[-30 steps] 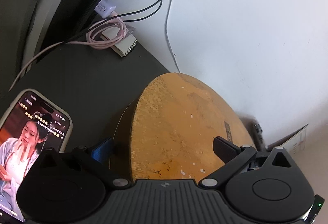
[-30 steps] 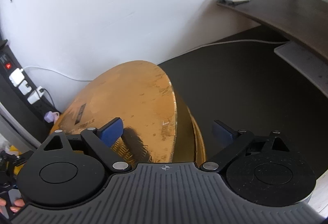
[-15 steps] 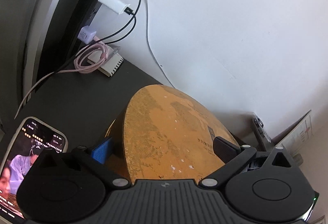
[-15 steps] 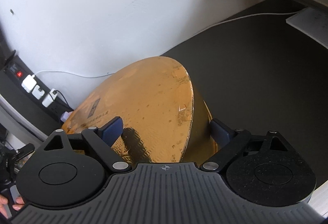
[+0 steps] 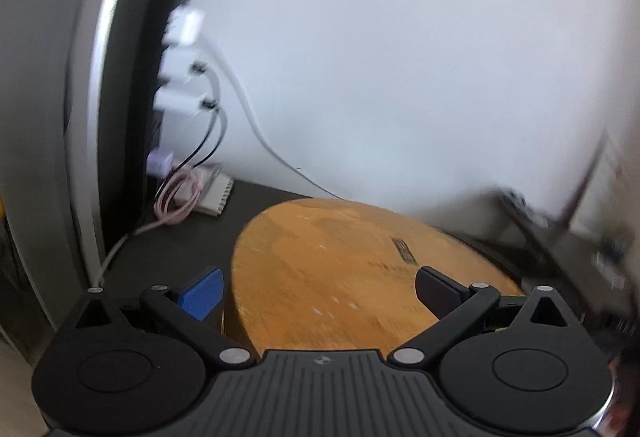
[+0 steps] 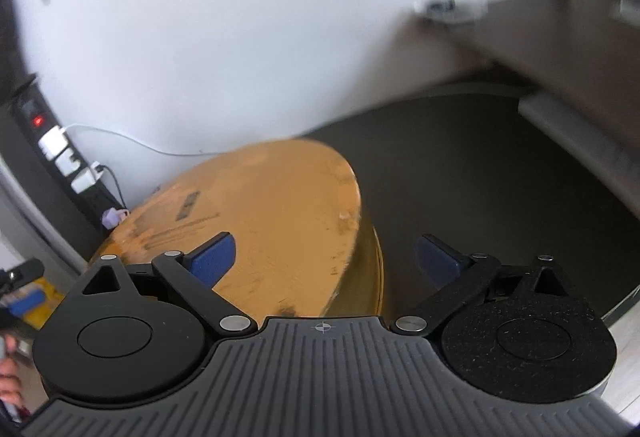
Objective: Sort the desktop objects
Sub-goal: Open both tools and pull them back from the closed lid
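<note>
**Round orange box straddled by both claws, mid-transfer.**
The round orange box was bracketed between the spread fingers of the left claw and right claw; firm clamping or lowering onto the desk was judged next.

Bright, diffuse daylight off white wall — heavy motion blur toward edges, fisheye bending — shadows soft.

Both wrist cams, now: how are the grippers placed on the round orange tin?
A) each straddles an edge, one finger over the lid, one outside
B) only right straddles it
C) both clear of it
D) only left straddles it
A: the left gripper and the right gripper each have one finger over the round orange tin lid and the other outside its rim.
</note>
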`<state>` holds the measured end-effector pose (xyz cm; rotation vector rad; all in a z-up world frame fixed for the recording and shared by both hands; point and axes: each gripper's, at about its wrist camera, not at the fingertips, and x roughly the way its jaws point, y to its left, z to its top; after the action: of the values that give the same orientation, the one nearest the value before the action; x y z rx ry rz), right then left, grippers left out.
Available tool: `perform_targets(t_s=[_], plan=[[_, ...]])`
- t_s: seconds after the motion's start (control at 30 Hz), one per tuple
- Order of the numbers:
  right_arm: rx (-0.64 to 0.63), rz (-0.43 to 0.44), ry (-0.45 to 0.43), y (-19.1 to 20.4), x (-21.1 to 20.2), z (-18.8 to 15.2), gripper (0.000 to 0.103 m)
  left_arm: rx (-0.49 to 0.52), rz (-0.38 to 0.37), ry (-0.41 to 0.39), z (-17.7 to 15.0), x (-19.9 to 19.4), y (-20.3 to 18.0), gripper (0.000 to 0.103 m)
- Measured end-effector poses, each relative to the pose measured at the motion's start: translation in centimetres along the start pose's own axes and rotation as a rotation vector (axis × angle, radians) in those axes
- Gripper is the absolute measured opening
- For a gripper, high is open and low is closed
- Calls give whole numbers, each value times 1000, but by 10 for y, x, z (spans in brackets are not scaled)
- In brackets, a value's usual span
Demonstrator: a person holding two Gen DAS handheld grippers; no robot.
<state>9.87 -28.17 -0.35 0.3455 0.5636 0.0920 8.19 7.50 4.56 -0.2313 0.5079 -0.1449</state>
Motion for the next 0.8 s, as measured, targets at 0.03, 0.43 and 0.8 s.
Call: perform_targets(t_s=[0.03,0.43,0.8], plan=[[-33,0,-13,8,-10,-2,100,43,15,6,-5,-3,-9,102],[-352,-29,14,80,-42,-49,100,210,163,100,-60,-9,-50,102],[-419,19,24,89,-33,-62,99,195,173,123,-65,-3,-48,103]])
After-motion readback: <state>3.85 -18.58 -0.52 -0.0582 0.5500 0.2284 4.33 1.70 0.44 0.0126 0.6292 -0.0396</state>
